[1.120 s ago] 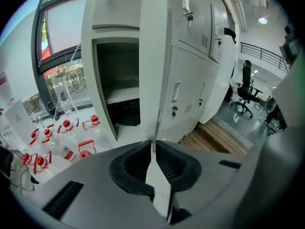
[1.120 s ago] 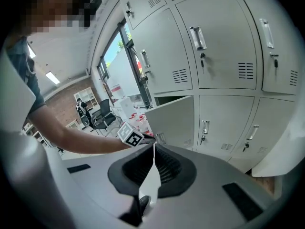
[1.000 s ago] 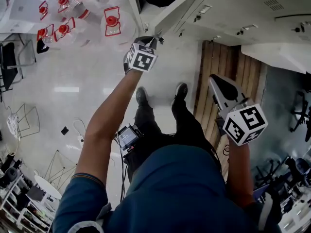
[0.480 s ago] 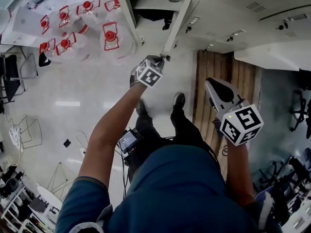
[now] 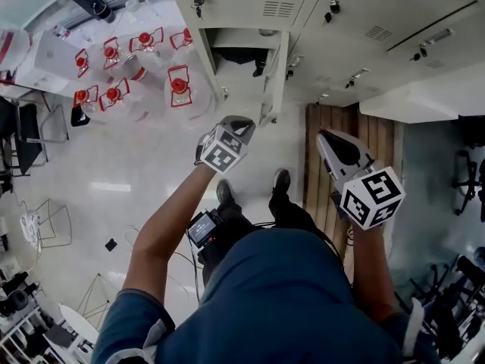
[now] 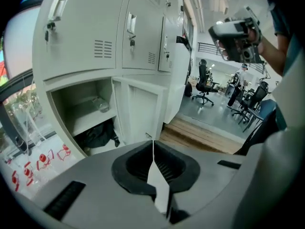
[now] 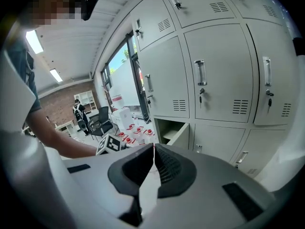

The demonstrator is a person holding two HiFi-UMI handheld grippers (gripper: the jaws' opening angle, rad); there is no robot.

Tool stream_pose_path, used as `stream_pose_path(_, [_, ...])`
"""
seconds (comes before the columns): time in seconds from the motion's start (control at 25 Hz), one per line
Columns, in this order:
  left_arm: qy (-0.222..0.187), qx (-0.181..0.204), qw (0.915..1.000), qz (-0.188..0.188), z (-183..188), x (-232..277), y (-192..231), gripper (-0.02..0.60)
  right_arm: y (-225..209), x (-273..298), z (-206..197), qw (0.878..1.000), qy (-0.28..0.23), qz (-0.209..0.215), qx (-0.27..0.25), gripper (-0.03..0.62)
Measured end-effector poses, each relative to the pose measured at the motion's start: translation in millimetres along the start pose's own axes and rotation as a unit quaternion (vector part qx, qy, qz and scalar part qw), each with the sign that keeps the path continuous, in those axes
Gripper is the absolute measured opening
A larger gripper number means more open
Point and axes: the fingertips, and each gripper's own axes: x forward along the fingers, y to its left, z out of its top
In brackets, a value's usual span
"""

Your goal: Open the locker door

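The grey locker door (image 5: 276, 74) stands swung out, edge-on to me in the head view, and leaves its compartment (image 5: 233, 45) open. My left gripper (image 5: 242, 123) hangs shut and empty just below the door's free edge, apart from it. In the left gripper view its jaws (image 6: 153, 144) meet, and beyond them the open compartment (image 6: 83, 111) holds a black bag (image 6: 99, 135) and a clear bottle (image 6: 101, 104), with the door (image 6: 176, 87) to the right. My right gripper (image 5: 331, 142) is shut with nothing in it, held off to the right. The right gripper view shows the open door (image 7: 183, 133).
Closed lockers (image 5: 364, 21) with handles and keys fill the wall to the right. Several clear water jugs with red caps (image 5: 178, 86) stand on the pale floor at the left. A wooden platform (image 5: 337, 120) lies under the right-hand lockers. The person's feet (image 5: 280, 180) are below the door.
The left gripper was at the door's edge, swinging it outward. It has now come off the edge and drawn back, and the door stands wider open. The right gripper has hardly moved.
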Motion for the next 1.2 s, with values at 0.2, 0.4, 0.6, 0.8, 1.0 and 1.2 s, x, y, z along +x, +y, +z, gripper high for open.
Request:
stream_pose_path(0.2, [-0.033,0.01,0.9993,0.017,27,-61,5,0.025,7,-1,20,1.0,-0.015,0.006,-0.009,0.037])
stream_pose_path(0.4, [-0.07,0.001,0.9966,0.044,53,-124,10,0.025,14,-3,40,0.999,-0.031,0.012,-0.019,0.037])
stream_pose_path(0.6, [-0.112,-0.002,0.9907,0.077,79,-178,14,0.025,21,-6,54,0.999,-0.041,0.018,-0.024,0.037])
stream_pose_path(0.8, [-0.144,-0.003,0.9839,0.106,99,-218,20,0.025,27,-6,67,0.997,-0.05,0.028,-0.045,0.035])
stream_pose_path(1.0, [-0.16,0.004,0.9784,0.13,111,-245,28,0.025,31,-7,77,0.996,-0.052,0.032,-0.069,0.035])
stream_pose_path(1.2, [-0.176,0.0,0.9736,0.146,123,-262,35,0.025,29,-10,87,0.995,-0.057,0.029,-0.07,0.035])
